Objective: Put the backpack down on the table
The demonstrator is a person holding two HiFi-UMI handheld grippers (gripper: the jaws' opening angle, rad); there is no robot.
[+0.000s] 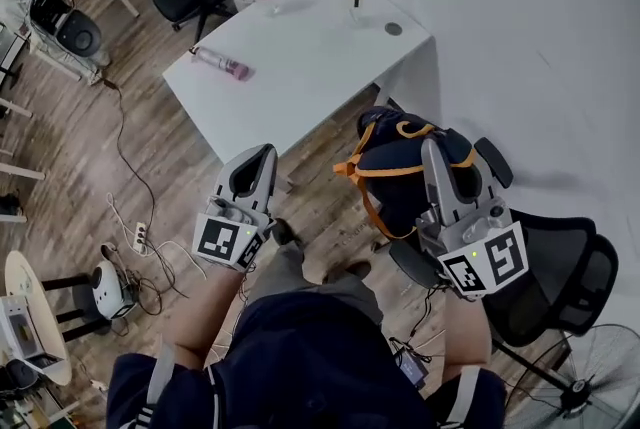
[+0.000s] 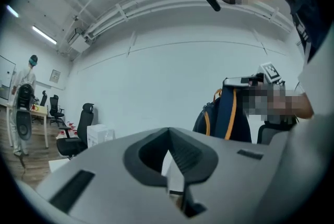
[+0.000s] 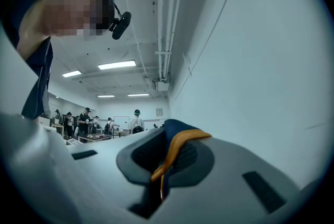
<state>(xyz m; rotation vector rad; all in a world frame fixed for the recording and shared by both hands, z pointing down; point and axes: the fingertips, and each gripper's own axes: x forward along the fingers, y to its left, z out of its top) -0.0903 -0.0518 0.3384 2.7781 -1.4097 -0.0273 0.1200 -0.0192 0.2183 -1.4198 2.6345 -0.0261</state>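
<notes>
The dark navy fabric backpack (image 1: 397,185) had orange straps and orange edging. The left gripper (image 1: 267,150) and the right gripper (image 1: 430,145) both had pale grey bodies with black pads. The cube of each one showed black square markers on white. The rectangular white desk (image 1: 300,87) was plain, without any pattern. Near its left edge, the slim plastic bottle (image 1: 222,64) was pink. The wooden plank floor (image 1: 80,147) was brown with darker lines, and the mesh office chair (image 1: 560,267) was black.
</notes>
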